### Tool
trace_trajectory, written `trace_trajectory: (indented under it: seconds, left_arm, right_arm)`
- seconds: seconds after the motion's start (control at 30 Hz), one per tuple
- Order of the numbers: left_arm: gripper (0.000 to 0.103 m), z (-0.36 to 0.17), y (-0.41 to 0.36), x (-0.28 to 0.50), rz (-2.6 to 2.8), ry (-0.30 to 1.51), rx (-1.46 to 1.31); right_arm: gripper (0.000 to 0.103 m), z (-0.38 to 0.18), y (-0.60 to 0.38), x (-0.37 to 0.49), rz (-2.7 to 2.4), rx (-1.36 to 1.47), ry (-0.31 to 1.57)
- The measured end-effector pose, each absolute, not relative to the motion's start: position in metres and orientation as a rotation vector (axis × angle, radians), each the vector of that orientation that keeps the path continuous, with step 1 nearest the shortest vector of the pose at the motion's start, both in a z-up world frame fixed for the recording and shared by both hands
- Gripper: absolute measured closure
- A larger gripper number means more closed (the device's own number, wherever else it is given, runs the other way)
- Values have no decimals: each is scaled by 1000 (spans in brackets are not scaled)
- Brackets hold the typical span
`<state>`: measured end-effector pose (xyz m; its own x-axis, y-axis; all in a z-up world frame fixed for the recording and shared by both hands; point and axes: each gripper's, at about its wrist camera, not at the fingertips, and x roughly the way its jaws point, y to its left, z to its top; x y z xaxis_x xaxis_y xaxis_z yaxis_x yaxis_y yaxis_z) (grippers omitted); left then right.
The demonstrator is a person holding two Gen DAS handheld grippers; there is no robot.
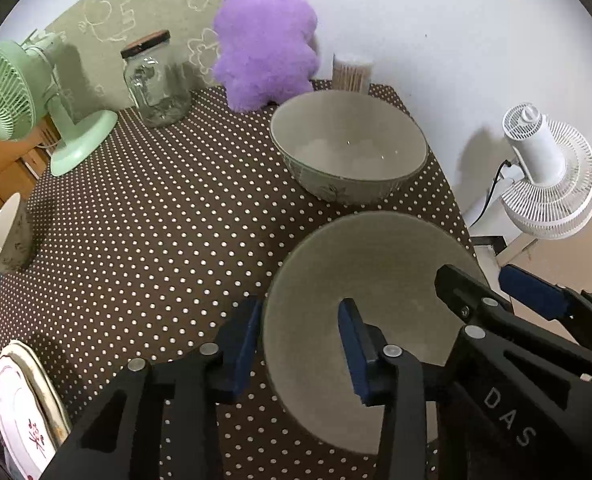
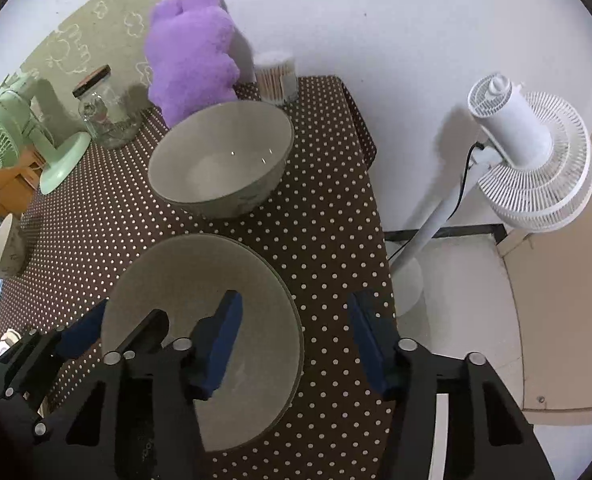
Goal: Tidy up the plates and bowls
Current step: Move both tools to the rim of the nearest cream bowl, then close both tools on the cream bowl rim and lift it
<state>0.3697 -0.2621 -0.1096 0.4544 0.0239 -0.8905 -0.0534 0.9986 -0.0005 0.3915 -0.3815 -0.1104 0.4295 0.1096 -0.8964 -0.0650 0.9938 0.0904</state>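
Note:
A large grey bowl stands near me on the brown polka-dot tablecloth. My left gripper is open and straddles the bowl's left rim, one blue pad outside the wall and one inside. My right gripper is open across the right rim in the same way. Each gripper also shows in the other's view: the right gripper and the left gripper. A second, similar bowl stands behind. A small bowl lies tipped at the left edge. Stacked plates sit at the near left.
Along the back stand a green desk fan, a glass jar, a purple plush toy and a tub of cotton swabs. The table's right edge drops to the floor, where a white pedestal fan stands.

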Motion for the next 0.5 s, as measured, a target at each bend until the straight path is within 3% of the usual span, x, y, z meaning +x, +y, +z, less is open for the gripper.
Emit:
trace_trajectory:
  seconds: [0.17,0.23,0.5]
  left_arm:
    - [72,-114,-261,371,72,1102,-25]
    - [75,-114,-260,372,78,1107,-23]
    - [81,-118,-261,368,76,1091,15]
  right_arm:
    - [60,-119,-383,394,119,73,1140]
    - [69,-121,-383,394,124,76,1143]
    - [80,-127,-379,392,140,88,1159]
